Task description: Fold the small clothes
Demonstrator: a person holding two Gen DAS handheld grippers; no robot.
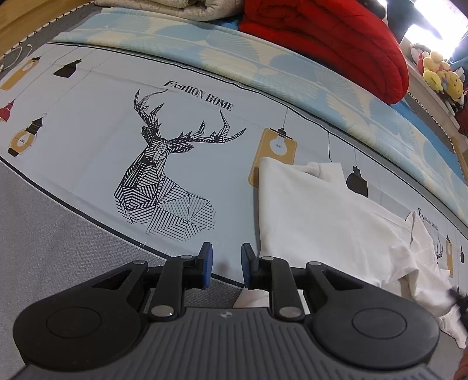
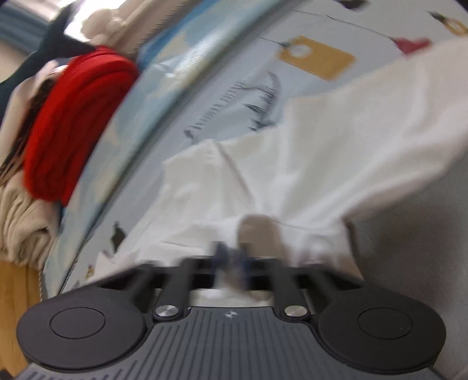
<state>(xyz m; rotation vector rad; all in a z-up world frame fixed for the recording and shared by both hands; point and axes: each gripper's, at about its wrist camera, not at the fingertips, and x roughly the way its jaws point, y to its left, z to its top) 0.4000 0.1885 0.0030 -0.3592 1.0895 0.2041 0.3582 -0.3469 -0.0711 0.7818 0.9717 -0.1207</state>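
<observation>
A white garment (image 1: 321,219) lies crumpled on a pale mat printed with a deer (image 1: 163,163), right of my left gripper (image 1: 226,264). That gripper hovers over the mat's near edge, its blue pads (image 1: 206,263) apart with nothing between them; the cloth's left edge runs just beside the right pad. In the blurred right wrist view, the white garment (image 2: 336,146) spreads up and to the right. My right gripper (image 2: 231,257) has its pads together at a bunched fold of that cloth, pinching it.
A folded red quilt (image 1: 336,43) (image 2: 73,122) and a beige blanket (image 1: 175,8) lie at the far side on a blue fan-patterned sheet (image 1: 234,58). Plush toys (image 1: 438,76) sit at the far right. Grey fabric (image 1: 44,233) borders the mat's near side.
</observation>
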